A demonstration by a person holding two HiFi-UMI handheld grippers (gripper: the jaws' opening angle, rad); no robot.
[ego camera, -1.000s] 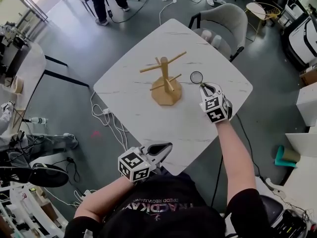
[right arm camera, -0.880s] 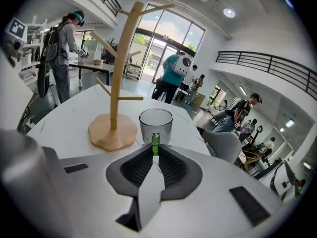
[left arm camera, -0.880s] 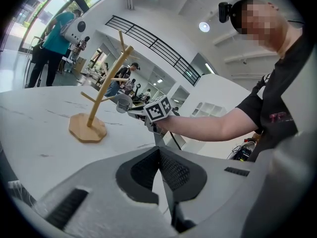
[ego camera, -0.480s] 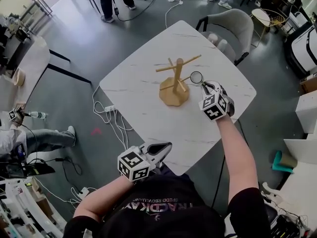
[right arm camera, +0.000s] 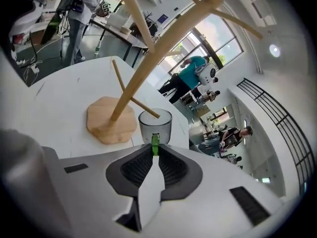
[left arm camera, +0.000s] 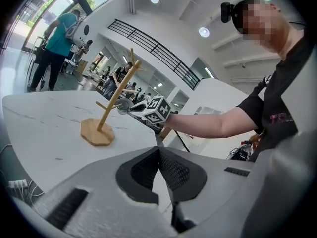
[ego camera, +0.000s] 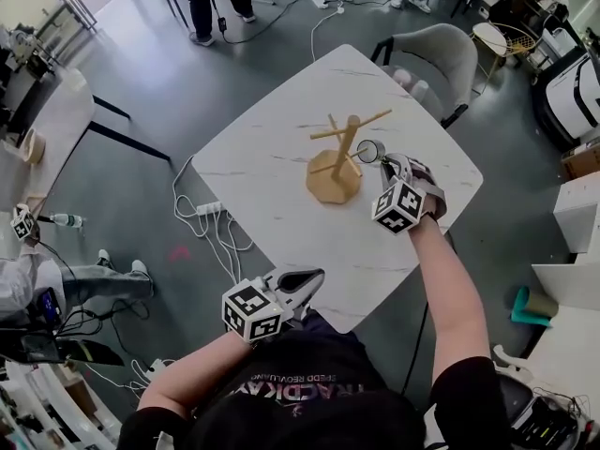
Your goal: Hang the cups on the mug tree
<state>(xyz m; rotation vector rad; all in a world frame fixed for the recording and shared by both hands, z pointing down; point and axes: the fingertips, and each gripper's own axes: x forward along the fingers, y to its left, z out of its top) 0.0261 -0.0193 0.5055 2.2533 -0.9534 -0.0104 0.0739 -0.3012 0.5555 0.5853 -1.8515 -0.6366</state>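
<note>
A wooden mug tree [ego camera: 336, 165] stands near the middle of the white marble table [ego camera: 262, 157]. My right gripper [ego camera: 384, 163] is shut on the green handle [right arm camera: 155, 144] of a clear glass cup [ego camera: 371, 151], held just right of the tree. In the right gripper view the tip of a lower peg [right arm camera: 148, 110] reaches over the mouth of the cup [right arm camera: 155, 124]. My left gripper [ego camera: 313, 278] hangs shut and holds nothing at the table's near edge. The left gripper view shows the mug tree [left arm camera: 106, 117] and cup [left arm camera: 122, 104] beyond its shut tips [left arm camera: 159, 150].
A grey chair [ego camera: 433, 49] stands at the table's far corner. Cables and a power strip [ego camera: 208, 210] lie on the floor to the left. People stand beyond the table at the top of the head view. Another table [ego camera: 42, 129] is at far left.
My right gripper has carried the cup leftward, closer to the tree, so the peg now meets the cup's mouth. The left gripper has stayed in place.
</note>
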